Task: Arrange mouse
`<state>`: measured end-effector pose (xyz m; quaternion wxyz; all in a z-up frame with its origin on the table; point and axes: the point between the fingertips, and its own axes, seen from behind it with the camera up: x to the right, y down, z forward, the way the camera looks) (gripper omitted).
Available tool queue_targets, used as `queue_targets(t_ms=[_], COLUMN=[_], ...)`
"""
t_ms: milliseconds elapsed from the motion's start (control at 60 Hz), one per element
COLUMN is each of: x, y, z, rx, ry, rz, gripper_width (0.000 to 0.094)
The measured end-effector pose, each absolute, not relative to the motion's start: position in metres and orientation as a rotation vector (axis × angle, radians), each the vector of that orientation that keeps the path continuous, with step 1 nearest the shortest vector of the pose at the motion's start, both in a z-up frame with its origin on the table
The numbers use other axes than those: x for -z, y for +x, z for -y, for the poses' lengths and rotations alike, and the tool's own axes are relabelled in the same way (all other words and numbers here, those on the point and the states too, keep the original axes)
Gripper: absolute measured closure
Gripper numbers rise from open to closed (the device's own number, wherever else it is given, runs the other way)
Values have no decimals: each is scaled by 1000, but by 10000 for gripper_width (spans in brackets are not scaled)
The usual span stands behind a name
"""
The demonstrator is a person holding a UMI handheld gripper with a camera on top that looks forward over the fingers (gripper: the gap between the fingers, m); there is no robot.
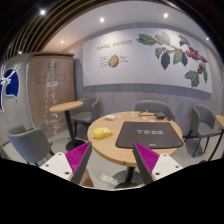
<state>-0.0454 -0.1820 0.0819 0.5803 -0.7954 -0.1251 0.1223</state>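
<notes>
A hand-held two-finger gripper [113, 163] of dark plastic is raised and pointed forward, its two fingers rising from below in the gripper view. Each finger carries a magenta ribbed pad [146, 158] on its inner face, the left one [80, 161] mirroring the right. The fingers stand wide apart and splay outward toward their tips, with nothing clamped between them. The hand holding the tool is out of sight behind the camera.

At frame centre, a round wooden table [120, 125] carries a dark mat [150, 134] and a yellow object [102, 132].
</notes>
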Motion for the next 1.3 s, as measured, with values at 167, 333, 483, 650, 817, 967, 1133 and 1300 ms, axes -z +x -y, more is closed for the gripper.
queue_targets(t_ms=[167, 333, 483, 650, 817, 967, 1133, 1300], x=[-60, -34, -5, 21, 14, 15, -27, -163], y=[-82, -130, -171, -184, -194, -187, -203, -96], z=[164, 136, 93, 27, -11, -33, -11, -20], rx=[-313, -381, -401, -286, -220, -132, -331, -185], ry=[-1895, -1938, -2016, -2055, -2060, -2032, -2003, -1760], rz=[350, 388, 393, 351, 266, 226, 292, 219], gripper_width=[86, 87, 92, 102, 143, 459, 559, 561])
